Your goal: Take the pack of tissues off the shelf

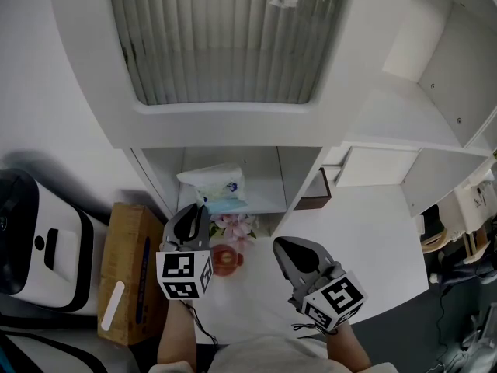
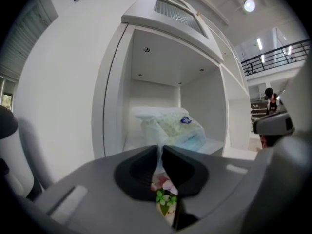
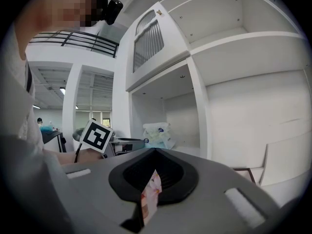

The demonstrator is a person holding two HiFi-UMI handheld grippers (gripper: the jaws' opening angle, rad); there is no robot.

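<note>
The pack of tissues (image 1: 213, 185), a soft white and pale-blue plastic pack, lies in the low open cubby of the white shelf (image 1: 303, 173). In the left gripper view the pack (image 2: 171, 127) fills the cubby's floor straight ahead. My left gripper (image 1: 196, 208) reaches the pack's near lower edge. Its jaws (image 2: 159, 149) stand almost together, with a thin strip of the wrapper pinched at their tips. My right gripper (image 1: 292, 247) hangs to the right over the white table, short of the shelf, shut (image 3: 155, 153) with nothing in it. From the right gripper view the pack (image 3: 157, 134) is small and far.
A bunch of pink flowers (image 1: 237, 225) and a red item (image 1: 225, 259) sit on the table (image 1: 373, 239) between the grippers. A cardboard box (image 1: 128, 274) and a white appliance (image 1: 39, 247) stand at the left. A brown item (image 1: 314, 196) lies by the shelf's right post.
</note>
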